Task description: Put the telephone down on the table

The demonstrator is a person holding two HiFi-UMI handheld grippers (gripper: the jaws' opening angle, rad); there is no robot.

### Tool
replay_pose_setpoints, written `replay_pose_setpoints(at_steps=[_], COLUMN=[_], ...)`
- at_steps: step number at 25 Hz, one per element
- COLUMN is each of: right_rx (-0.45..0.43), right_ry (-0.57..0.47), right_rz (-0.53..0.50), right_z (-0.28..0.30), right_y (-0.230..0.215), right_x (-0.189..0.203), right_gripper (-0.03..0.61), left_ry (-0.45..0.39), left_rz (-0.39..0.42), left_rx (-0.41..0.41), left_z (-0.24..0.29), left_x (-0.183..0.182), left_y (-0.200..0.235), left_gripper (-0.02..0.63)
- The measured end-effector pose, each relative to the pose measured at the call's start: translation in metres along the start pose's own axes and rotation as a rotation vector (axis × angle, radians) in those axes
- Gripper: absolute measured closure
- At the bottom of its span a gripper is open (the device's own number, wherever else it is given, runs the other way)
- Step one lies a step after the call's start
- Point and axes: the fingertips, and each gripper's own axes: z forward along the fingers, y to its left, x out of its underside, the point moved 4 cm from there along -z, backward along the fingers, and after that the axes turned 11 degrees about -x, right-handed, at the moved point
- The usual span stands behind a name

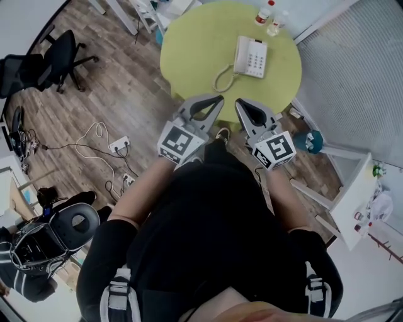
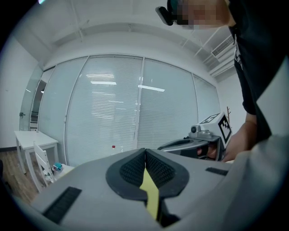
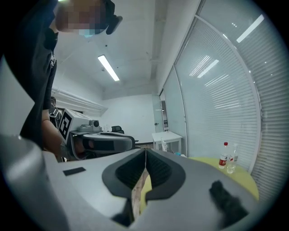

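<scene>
Wooden floor [image 1: 126,94] covered most of the room, and a long wall of glass with closed blinds [image 2: 113,113] stood behind it. One round yellow-green counter [image 1: 189,44] was in front of the person. It was the only surface within reach, so I judge it was the place meant for the telephone.

One white telephone [image 1: 250,56] lay flat on this counter, toward the far right part. Its handset [image 1: 242,53] rested on the left side of the base and one coiled cord [image 1: 221,78] made a loop toward the near edge. In my judgement the telephone was already put down and nothing more of the task was left.

Two tongs were held side by side close to the person's body, near the front edge of the counter and well apart from the telephone. The left tongs [image 1: 220,97] were closed, pad against pad, with nothing between them. The right tongs [image 1: 238,102] were closed in the same way and also empty. Both pointed almost level toward the counter, which looks like a resting position.

Two small bottles, one with a red cap [image 1: 264,12] and one clear [image 1: 275,25], stood together at the far edge, out of the way. Two power strips [image 1: 119,146] lay on the floor at the left with their cables.
</scene>
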Motion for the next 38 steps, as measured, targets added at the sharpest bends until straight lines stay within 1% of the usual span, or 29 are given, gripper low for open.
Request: replay_pose_setpoints(at_steps=[6, 12, 18, 22, 26, 31, 34, 38], right_rx=[-0.011, -0.031, -0.067, -0.057, -0.028, 0.009, 0.054, 0.134], right_ry=[0.005, 0.014, 0.039, 0.071, 0.077, 0.104, 0.131, 0.168], right_rz=[0.01, 0.035, 0.049, 0.067, 0.093, 0.099, 0.115, 0.166], right_z=[0.008, 0.025, 0.036, 0.043, 0.048, 0.063, 0.077, 0.089], right_y=[-0.048, -0.092, -0.125, -0.143, -0.159, -0.175, -0.187, -0.208], right_x=[-0.006, -0.005, 0.0, 0.003, 0.007, 0.013, 0.018, 0.031], right_gripper=[0.561, 0.561, 0.56, 0.56, 0.56, 0.56, 0.56, 0.56], left_ry=[0.012, 0.042, 0.061, 0.068, 0.075, 0.084, 0.09, 0.105], left_rz=[-0.001, -0.007, -0.012, -0.003, 0.017, 0.013, 0.011, -0.005], left_rx=[-0.013, -0.031, -0.062, -0.06, -0.039, 0.014, 0.061, 0.131], left_z=[0.044, 0.084, 0.114, 0.132, 0.148, 0.167, 0.182, 0.203], left_x=[-0.008, -0.009, -0.01, -0.012, -0.011, -0.003, 0.001, 0.006], left_y=[0.014, 0.032, 0.044, 0.05, 0.056, 0.076, 0.092, 0.11], left_gripper=[0.601, 0.601, 0.601, 0.601, 0.601, 0.601, 0.601, 0.601])
